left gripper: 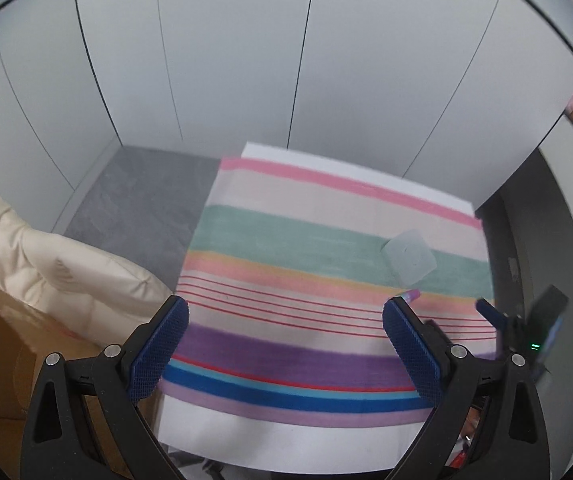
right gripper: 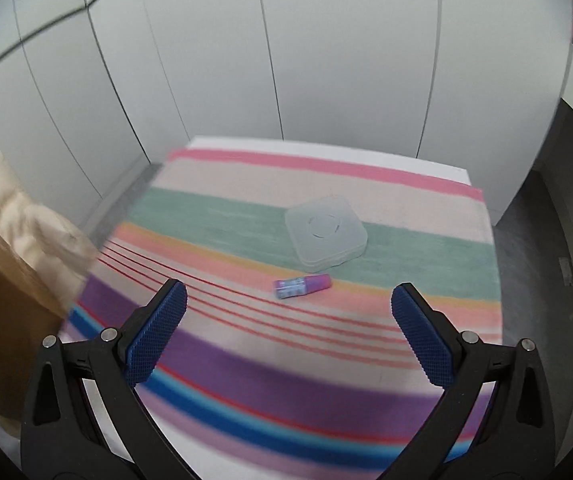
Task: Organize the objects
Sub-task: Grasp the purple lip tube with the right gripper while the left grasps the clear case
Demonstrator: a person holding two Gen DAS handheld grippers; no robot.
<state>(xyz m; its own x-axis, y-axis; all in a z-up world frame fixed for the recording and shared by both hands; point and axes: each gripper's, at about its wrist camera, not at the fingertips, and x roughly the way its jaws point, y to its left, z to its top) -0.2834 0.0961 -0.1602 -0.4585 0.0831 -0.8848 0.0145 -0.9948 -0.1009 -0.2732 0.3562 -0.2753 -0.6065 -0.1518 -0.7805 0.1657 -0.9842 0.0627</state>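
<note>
Above striped counter [right gripper: 246, 364], both claws, left claw [left gripper: 286, 344] and right claw [right gripper: 288, 334], spread empty; next, likely reaching toward purple tube [right gripper: 301, 286] beside clear case [right gripper: 325, 232].

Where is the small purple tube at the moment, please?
In the right wrist view, the purple tube lies on the striped cloth, just in front of the clear square box, ahead of the open jaws.

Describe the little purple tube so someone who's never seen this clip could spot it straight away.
Find the striped multicoloured cloth covering the table. Near its middle sits a square translucent plastic box; just in front of it, apart from it, lies the small purple and pink tube on its side. It is the only small, brightly coloured thing there.
</note>
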